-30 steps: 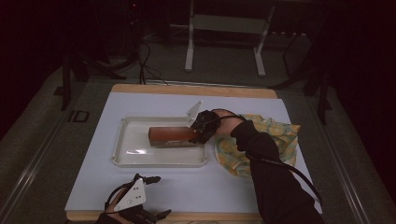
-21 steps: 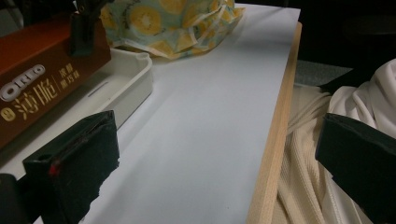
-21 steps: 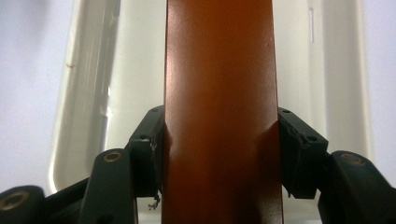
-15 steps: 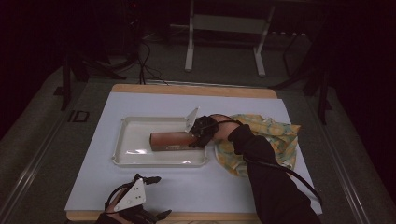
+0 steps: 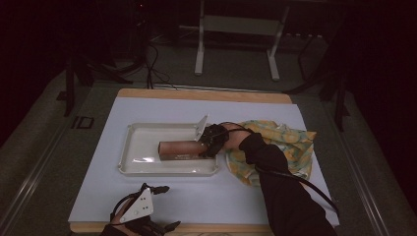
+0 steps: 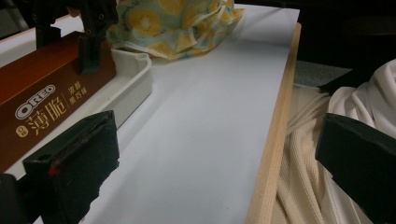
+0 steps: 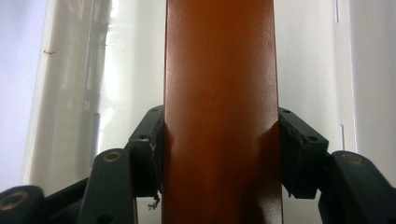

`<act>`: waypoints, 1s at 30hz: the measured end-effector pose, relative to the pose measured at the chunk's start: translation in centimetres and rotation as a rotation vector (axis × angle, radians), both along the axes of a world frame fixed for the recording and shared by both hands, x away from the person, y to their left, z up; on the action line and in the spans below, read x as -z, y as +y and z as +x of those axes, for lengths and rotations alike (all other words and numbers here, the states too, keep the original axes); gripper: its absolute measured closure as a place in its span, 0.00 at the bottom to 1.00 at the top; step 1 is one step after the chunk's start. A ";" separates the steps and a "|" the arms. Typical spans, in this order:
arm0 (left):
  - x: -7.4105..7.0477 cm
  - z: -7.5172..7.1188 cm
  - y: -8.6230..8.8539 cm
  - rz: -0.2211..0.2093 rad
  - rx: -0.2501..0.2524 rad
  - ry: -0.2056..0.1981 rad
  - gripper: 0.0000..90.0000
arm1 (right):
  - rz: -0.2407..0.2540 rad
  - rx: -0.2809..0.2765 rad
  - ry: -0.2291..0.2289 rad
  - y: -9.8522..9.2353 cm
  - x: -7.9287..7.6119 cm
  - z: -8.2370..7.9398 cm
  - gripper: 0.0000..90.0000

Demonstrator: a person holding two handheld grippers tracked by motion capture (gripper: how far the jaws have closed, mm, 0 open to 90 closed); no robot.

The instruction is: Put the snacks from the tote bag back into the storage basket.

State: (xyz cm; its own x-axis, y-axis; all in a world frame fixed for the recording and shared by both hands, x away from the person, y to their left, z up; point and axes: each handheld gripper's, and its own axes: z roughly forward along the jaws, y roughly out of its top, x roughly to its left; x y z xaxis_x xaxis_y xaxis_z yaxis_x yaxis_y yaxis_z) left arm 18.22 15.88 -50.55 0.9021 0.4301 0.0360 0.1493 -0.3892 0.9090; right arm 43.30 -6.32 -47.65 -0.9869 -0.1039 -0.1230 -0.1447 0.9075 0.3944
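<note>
White tray on table – Oreo box inside, right gripper jaws clamped on its end; left gripper jaws spread, empty.

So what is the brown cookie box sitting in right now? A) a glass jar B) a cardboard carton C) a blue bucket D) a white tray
D: the brown cookie box lies inside the white tray on the table, with the right tool clamped on one end of it, and the white tray walls show on both sides of the box in the right gripper view.
</note>
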 end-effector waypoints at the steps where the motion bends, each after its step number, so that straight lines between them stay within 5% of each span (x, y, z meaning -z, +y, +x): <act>1: 0.0 0.0 0.0 0.000 0.000 0.000 0.00 | 0.001 0.001 0.001 0.0 0.0 0.0 0.47; 17: 0.0 0.0 0.0 -0.002 -0.003 0.001 0.00 | -0.055 0.023 -0.004 0.4 0.2 0.1 0.40; 30: 0.0 0.1 0.0 -0.002 -0.003 0.005 0.00 | 0.009 0.017 -0.009 -0.3 -2.1 0.1 0.39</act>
State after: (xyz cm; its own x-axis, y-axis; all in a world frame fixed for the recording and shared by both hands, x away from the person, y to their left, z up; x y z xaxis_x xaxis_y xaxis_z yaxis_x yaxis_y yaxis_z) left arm 18.29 15.84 -50.57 0.9010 0.4327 0.0302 0.1554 -0.3870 0.9089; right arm 43.40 -6.61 -45.51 -0.9874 -0.0858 -0.1327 -0.1326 0.9065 0.4009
